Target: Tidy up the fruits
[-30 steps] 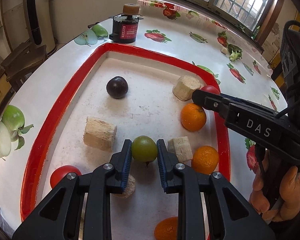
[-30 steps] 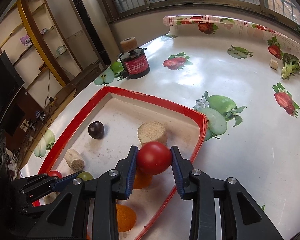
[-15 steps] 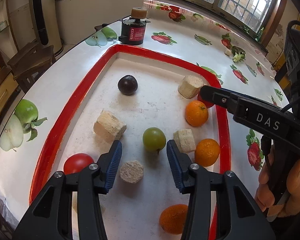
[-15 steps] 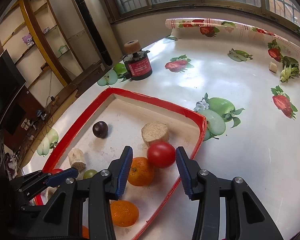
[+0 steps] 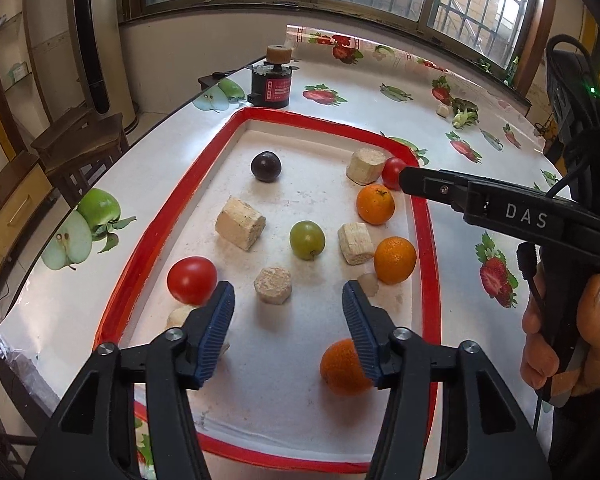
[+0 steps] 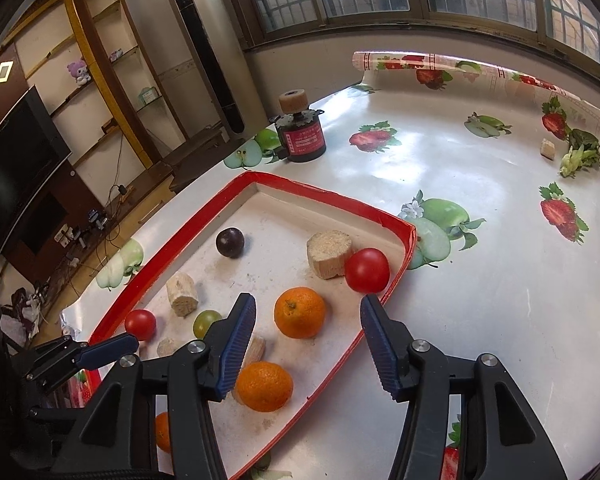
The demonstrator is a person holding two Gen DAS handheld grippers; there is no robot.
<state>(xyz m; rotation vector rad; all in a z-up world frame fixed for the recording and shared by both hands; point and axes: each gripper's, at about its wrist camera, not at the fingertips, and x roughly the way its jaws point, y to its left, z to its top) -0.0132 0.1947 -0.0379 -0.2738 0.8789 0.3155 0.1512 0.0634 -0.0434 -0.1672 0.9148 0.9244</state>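
A red-rimmed white tray holds the fruit: a green plum, a dark plum, a tomato at the left, another tomato in the far right corner, and three oranges. My left gripper is open and empty above the tray's near end, pulled back from the green plum. My right gripper is open and empty, above the tray's right rim, just behind the corner tomato; it also shows in the left wrist view.
Several tan cork-like blocks lie among the fruit. A dark red-labelled jar with a cork top stands beyond the tray. A green vegetable sprig lies far right on the fruit-print tablecloth. A wooden chair stands left of the table.
Both grippers opened, let go and drew back upward. The left released the green plum in the tray's middle; the right released the tomato in the tray's far right corner.
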